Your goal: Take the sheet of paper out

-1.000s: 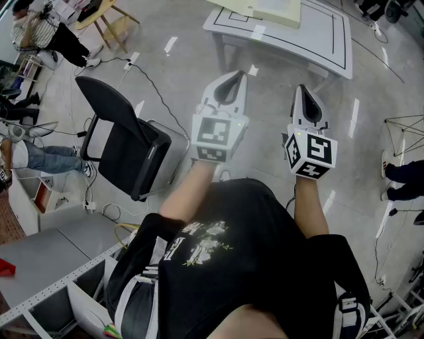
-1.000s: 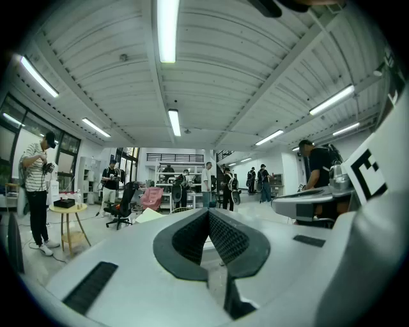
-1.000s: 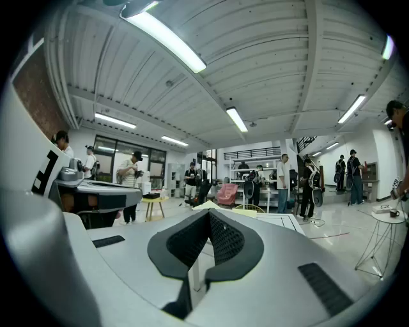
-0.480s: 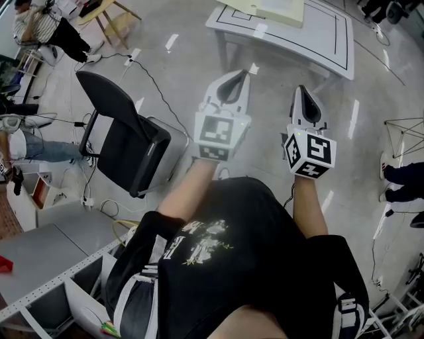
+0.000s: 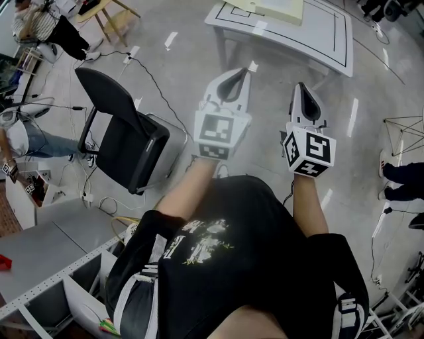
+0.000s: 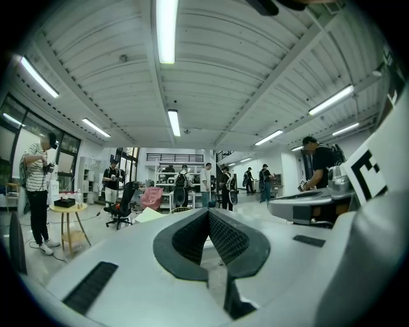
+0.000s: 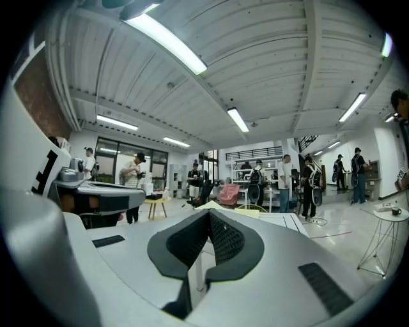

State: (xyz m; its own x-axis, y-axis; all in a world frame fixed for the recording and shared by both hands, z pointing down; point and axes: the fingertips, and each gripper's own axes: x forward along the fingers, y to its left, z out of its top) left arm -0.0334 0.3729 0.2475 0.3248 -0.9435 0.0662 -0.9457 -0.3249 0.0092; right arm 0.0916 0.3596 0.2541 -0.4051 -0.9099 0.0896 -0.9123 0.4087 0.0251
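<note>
Out over the floor, well short of the tabletop (image 5: 318, 36), the left tongs (image 5: 238, 76) and right tongs (image 5: 302, 93) point forward, each pressed together on nothing, probably just idle until the person gets closer. Pale sheets (image 5: 271, 8), likely the paper, lie at the tabletop's far side, well apart from both.

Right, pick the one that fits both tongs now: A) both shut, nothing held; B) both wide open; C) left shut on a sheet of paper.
A: in each gripper view, the left tongs and right tongs have their tips meeting with nothing between.
</note>
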